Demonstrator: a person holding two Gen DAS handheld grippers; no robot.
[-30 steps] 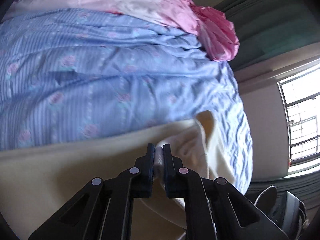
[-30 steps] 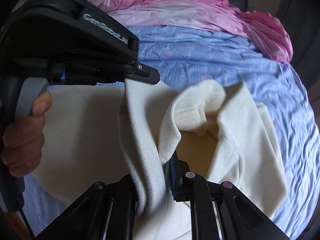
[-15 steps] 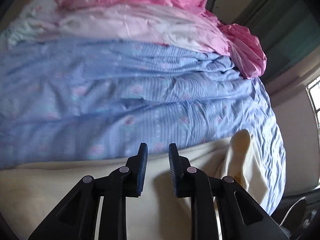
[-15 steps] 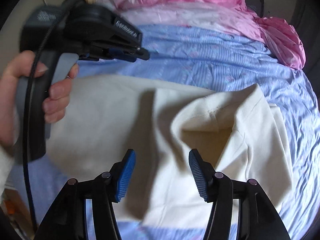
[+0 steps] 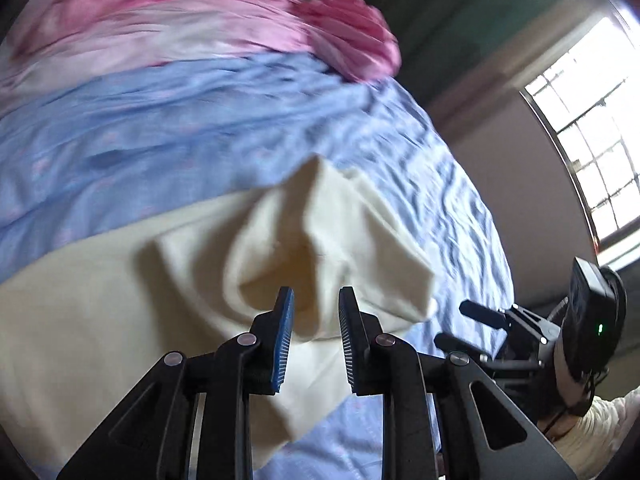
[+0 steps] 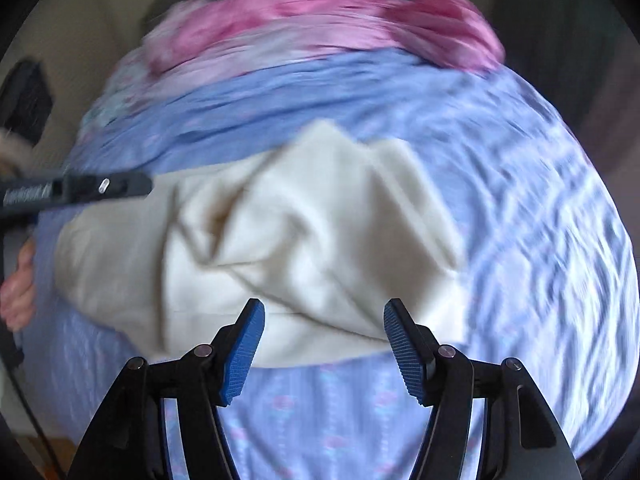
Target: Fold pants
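Cream pants (image 5: 160, 280) lie rumpled and partly folded on the blue bed sheet (image 5: 200, 132); in the right wrist view the pants (image 6: 312, 240) fill the middle. My left gripper (image 5: 316, 312) is open and empty, just above the near edge of the pants. My right gripper (image 6: 324, 320) is wide open and empty, at the near edge of the pants. The left gripper (image 6: 132, 186) also shows at the left of the right wrist view, and the right gripper (image 5: 460, 324) at the right of the left wrist view.
Pink bedding (image 6: 320, 20) is heaped at the far end of the bed. A window (image 5: 592, 140) and green curtain (image 5: 460, 20) are to the right. The sheet (image 6: 540, 220) stretches right of the pants.
Both grippers let go of the pants and drew back. The pants dropped onto the sheet in a rumpled fold. The right gripper opened wide.
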